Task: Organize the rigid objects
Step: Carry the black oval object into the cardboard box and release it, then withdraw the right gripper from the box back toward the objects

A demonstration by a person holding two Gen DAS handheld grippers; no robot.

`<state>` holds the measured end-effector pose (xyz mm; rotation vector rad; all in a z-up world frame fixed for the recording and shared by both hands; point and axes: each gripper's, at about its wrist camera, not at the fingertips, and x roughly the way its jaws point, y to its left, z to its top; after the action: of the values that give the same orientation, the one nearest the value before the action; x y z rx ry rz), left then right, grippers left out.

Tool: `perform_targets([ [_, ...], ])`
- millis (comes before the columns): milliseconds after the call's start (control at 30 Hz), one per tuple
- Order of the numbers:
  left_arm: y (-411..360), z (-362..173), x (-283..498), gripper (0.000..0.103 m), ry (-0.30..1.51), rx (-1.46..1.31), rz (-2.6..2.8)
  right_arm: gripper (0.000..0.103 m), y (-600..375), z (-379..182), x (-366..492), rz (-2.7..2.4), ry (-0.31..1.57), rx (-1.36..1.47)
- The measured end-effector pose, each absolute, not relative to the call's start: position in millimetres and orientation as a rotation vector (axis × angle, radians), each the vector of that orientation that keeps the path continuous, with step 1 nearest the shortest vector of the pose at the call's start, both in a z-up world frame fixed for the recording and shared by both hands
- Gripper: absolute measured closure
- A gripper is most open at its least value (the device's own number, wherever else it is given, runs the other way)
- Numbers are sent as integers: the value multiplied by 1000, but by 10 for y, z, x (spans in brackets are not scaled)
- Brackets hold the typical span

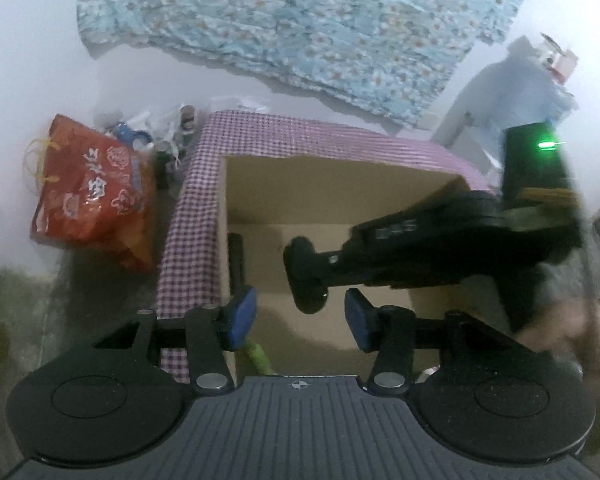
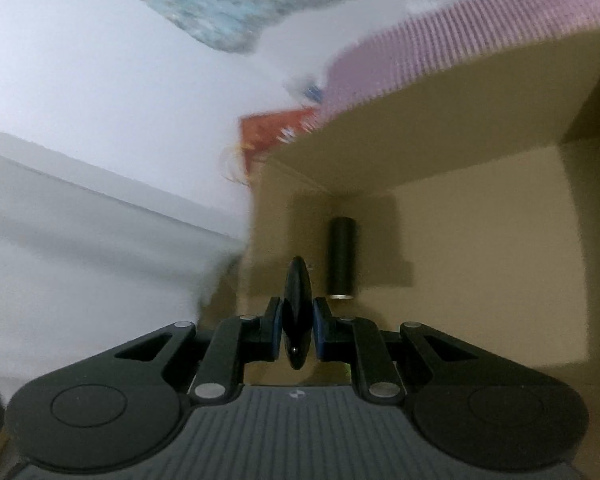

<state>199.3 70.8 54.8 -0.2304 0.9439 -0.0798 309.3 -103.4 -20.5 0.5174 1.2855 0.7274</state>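
Observation:
An open cardboard box (image 1: 340, 184) stands on a purple checked cloth (image 1: 192, 216). A black cylinder (image 1: 236, 260) lies inside along its left wall; it also shows in the right wrist view (image 2: 342, 258). My left gripper (image 1: 300, 320) is open and empty over the box's near edge. My right gripper (image 2: 296, 328) is shut on a flat black oval object (image 2: 297, 312) and holds it above the box floor (image 2: 480, 260). In the left wrist view the right gripper (image 1: 306, 276) reaches into the box from the right. A green object (image 1: 260, 356) lies by the near edge.
A red printed bag (image 1: 92, 192) stands on the floor left of the cloth, with bottles and small items (image 1: 168, 136) behind it. A floral blue fabric (image 1: 300, 20) hangs on the white wall. White furniture (image 1: 512, 92) stands at the right.

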Motion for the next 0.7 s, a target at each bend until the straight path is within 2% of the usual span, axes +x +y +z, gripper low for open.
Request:
perform_targets([
  [300,779,519,1930,54,944,-253,-73,85,-763,-681,3295,655,1427,443],
  [567,852,709,1683,51,885,-295,-68,77,-939,-402,3185,648,1392,485],
  [700,863,872,1476,49,834,-318,-72,77,-1217,-126,3024,662,1334,524],
])
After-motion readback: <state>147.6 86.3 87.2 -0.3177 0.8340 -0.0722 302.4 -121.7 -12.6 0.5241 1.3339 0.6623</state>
